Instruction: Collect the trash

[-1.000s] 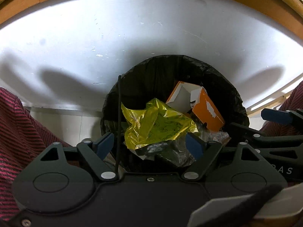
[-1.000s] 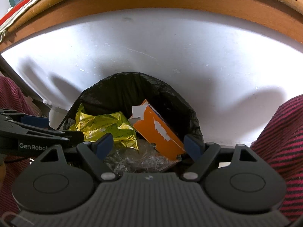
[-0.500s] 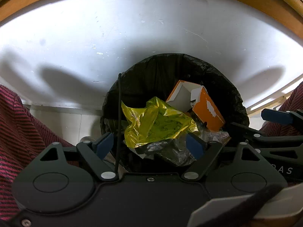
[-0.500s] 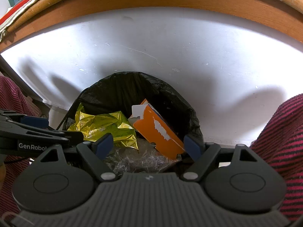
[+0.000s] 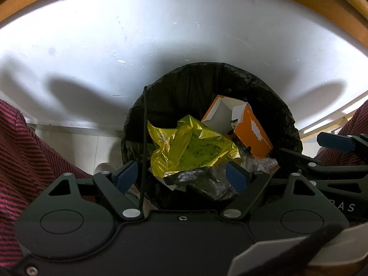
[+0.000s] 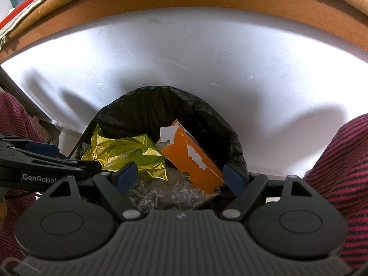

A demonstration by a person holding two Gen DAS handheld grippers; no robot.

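1. The left gripper [image 5: 181, 176] hangs over the round bin lined with a black plastic bag [image 5: 285, 115], its jaws spread wide and empty.
2. In the bin, a crumpled yellow foil wrapper [image 5: 193, 149] lies at 9 o'clock.
3. A torn orange cardboard box [image 5: 250, 131] leans at 2 o'clock, touching the wrapper.
4. The right gripper [image 6: 180, 176] hangs above clear crinkled plastic film [image 6: 170, 193], jaws wide apart, gripping nothing.
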